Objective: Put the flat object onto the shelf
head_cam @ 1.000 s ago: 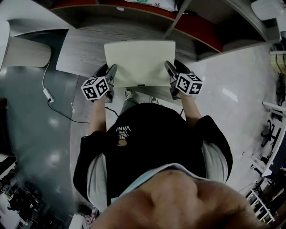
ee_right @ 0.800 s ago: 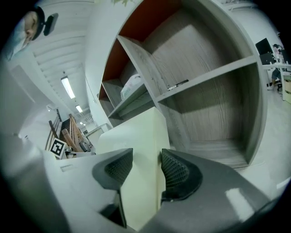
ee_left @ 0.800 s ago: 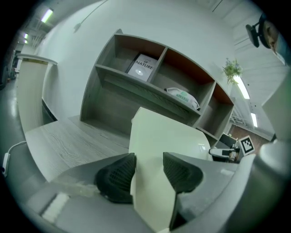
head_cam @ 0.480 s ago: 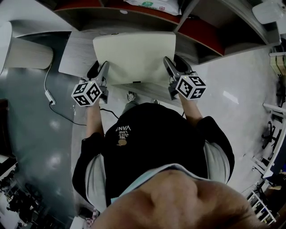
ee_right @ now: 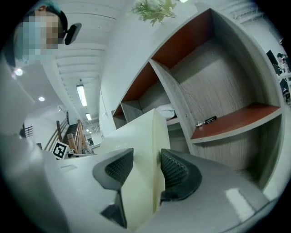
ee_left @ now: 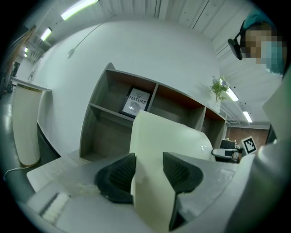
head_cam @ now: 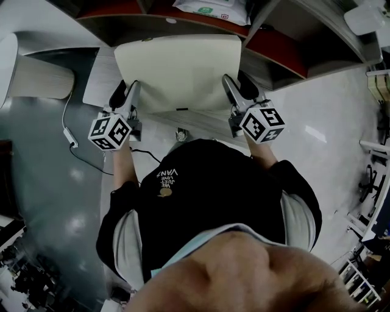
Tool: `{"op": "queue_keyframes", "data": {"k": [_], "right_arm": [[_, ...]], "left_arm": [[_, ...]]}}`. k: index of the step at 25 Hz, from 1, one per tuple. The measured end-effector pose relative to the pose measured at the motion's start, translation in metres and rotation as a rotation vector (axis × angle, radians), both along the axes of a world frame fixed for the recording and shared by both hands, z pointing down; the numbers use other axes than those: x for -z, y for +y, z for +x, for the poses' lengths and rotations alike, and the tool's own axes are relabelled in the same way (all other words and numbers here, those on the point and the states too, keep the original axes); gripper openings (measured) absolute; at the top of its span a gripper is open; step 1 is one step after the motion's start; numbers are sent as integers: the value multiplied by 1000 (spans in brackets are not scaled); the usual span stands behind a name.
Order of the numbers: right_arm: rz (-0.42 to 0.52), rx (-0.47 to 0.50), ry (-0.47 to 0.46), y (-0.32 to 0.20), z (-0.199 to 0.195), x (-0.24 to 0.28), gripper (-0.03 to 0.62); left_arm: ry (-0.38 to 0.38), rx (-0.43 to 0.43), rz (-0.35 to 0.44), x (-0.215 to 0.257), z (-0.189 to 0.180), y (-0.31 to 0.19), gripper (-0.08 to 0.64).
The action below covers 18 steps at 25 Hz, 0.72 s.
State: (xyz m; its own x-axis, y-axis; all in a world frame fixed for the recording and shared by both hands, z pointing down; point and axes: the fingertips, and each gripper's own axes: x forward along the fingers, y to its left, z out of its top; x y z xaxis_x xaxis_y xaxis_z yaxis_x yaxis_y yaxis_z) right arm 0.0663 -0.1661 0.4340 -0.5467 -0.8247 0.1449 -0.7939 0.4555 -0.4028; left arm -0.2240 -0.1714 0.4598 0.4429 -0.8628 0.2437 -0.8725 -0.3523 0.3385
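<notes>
The flat object [head_cam: 177, 73] is a cream slab held level between both grippers, in front of the shelf [head_cam: 277, 52]. My left gripper [head_cam: 124, 94] is shut on its left edge and my right gripper [head_cam: 236, 86] is shut on its right edge. In the left gripper view the flat object [ee_left: 159, 150] stands edge-on between the ribbed pads of the left gripper [ee_left: 146, 170], with the shelf [ee_left: 113, 113] beyond it. In the right gripper view the flat object [ee_right: 141, 154] fills the gap of the right gripper [ee_right: 145, 170], beside the shelf [ee_right: 236, 119] and its red-lined bays.
A low wooden table [head_cam: 97, 76] lies under the slab. A white cylinder [head_cam: 36, 76] and a floor cable [head_cam: 67, 131] are at the left. The shelf holds a book [ee_left: 135, 102], a marker pen [ee_right: 207, 121] and a white packet [head_cam: 210, 9]. A plant [ee_left: 219, 88] sits on top.
Both grippers have risen with the flat object and carried it toward the shelf. It now looks larger and covers more of the table.
</notes>
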Motion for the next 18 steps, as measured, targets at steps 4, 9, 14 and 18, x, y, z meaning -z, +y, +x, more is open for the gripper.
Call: {"op": "queue_keyframes", "data": {"k": [4, 9, 14, 18], "right_arm": [[43, -23, -22, 0, -4, 19, 176], [90, -61, -49, -1, -8, 38, 173], [151, -98, -54, -2, -13, 61, 172], [201, -124, -55, -2, -16, 77, 167]], "left_arm": [[8, -13, 56, 20, -5, -6, 195], [12, -35, 133, 48, -10, -15, 195], [18, -55, 204, 74, -15, -25, 190], [25, -69, 256, 92, -20, -28, 189]]}}
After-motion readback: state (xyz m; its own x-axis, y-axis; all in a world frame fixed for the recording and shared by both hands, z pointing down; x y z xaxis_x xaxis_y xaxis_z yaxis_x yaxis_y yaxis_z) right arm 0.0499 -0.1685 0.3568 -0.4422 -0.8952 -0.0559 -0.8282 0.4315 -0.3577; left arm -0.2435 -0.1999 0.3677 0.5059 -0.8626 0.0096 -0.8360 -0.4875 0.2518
